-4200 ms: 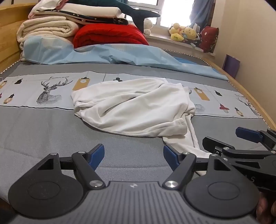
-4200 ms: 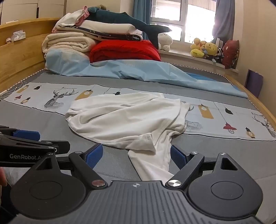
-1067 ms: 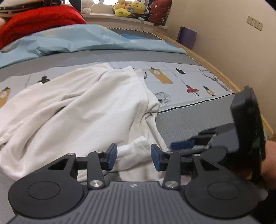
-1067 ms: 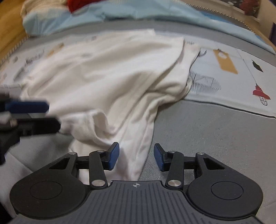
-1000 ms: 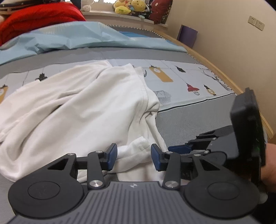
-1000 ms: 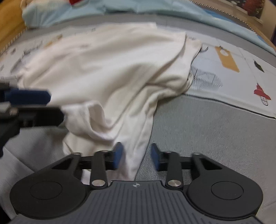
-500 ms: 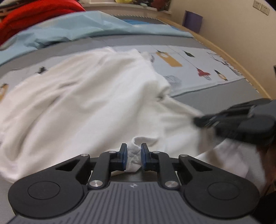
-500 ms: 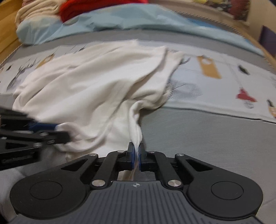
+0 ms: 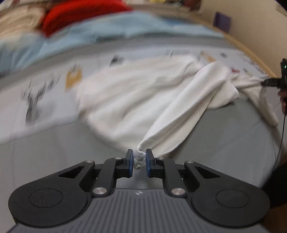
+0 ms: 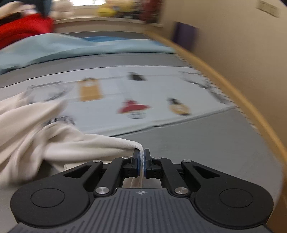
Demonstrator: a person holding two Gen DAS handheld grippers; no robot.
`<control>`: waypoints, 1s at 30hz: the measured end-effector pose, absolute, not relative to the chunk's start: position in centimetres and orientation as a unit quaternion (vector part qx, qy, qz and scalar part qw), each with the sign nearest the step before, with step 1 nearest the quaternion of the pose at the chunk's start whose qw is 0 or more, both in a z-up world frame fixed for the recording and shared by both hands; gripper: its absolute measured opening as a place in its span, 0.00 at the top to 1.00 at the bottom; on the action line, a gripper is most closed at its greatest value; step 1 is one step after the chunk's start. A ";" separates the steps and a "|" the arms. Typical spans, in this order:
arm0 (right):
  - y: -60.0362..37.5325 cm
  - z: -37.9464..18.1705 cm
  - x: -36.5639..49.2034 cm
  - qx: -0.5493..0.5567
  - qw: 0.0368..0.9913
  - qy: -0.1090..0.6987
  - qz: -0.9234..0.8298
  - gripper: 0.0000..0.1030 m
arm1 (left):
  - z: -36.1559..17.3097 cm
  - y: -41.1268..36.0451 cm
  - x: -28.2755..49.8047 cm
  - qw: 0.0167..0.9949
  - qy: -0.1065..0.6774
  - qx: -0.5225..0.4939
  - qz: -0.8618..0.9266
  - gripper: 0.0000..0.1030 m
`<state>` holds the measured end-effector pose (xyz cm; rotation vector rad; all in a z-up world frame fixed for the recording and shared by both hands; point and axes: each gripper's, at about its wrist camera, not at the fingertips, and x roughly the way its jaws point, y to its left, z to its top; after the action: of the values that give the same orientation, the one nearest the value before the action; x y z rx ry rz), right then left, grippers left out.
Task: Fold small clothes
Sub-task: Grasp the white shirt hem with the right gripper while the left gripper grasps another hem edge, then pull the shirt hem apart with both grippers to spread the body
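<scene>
The red bedding (image 9: pixel 79 16) and the prints on the bed sheet (image 9: pixel 35 100) are smeared by motion blur and cannot be made out. The white garment (image 10: pixel 26 125) is cut off by the left picture edge in the right wrist view. The right tool (image 9: pixel 269 82) is mostly cut off at the left wrist view's right edge.

Your left tongs (image 9: pixel 139 161) are matte black, with blue pads (image 9: pixel 130 163), silver screws beside two round discs and a ribbed grey housing. Your right tongs (image 10: pixel 141 162) match, small compass-like mark included.
</scene>
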<state>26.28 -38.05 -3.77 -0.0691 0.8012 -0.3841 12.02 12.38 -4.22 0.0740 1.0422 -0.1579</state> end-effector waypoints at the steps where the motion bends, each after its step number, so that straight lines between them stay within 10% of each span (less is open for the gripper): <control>1: -38.8 -3.9 26.3 -0.029 0.897 0.391 -0.203 0.97 | -4.3 12.7 11.5 0.854 0.512 0.023 -0.090 0.85; 21: -32.4 -3.3 27.1 0.099 0.927 0.359 0.049 0.38 | -5.7 16.8 14.0 0.812 0.543 -0.202 -0.070 0.65; 30: -29.1 -4.0 29.2 0.065 0.922 0.375 0.077 0.38 | -8.6 13.2 15.0 0.764 0.618 -0.146 -0.111 0.61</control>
<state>29.20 -29.08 -3.95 0.1326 0.7706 0.1576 14.96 13.20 -8.58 -0.3177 1.3438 -0.2414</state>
